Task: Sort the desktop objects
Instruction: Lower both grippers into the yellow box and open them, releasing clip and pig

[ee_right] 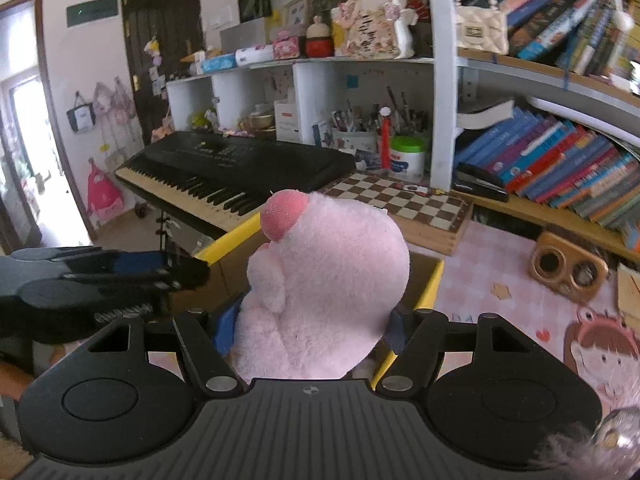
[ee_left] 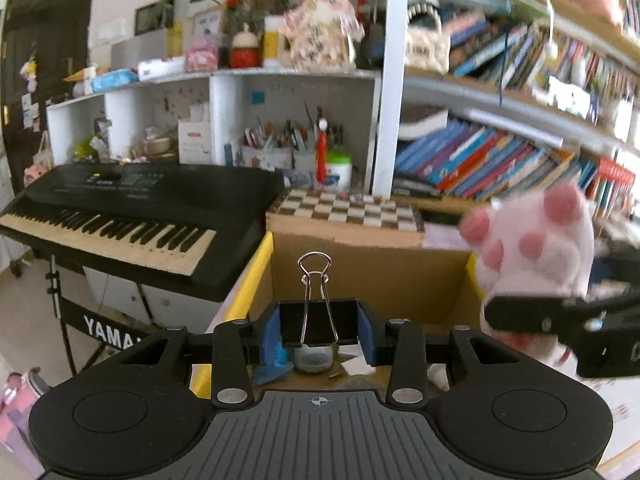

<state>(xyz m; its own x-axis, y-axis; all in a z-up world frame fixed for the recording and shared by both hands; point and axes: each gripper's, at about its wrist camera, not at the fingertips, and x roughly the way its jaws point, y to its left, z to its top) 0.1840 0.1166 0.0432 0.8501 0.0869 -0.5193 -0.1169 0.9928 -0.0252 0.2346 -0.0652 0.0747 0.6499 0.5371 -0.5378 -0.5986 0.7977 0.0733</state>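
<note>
While the left gripper [ee_left: 319, 330] clamps a black binder clip [ee_left: 319, 322] above the cardboard box [ee_left: 372, 268], the right gripper [ee_right: 312, 326] squeezes a pink plush paw [ee_right: 324, 280] — both beside the keyboard [ee_left: 132, 208].

Soft daylight fills both views, and the doorway [ee_right: 24, 120] far left of the right gripper is blown out. Edges bend strongly; the bookshelves [ee_left: 520, 80] up right smear with motion blur.

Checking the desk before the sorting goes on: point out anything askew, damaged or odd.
On the pink patterned desk mat, a torn scrap of brown cardboard lies loose beside the open yellow-edged cardboard box. Several colourful books on the lower shelf lean steeply instead of standing upright. Nothing spilled or broken shows.
</note>
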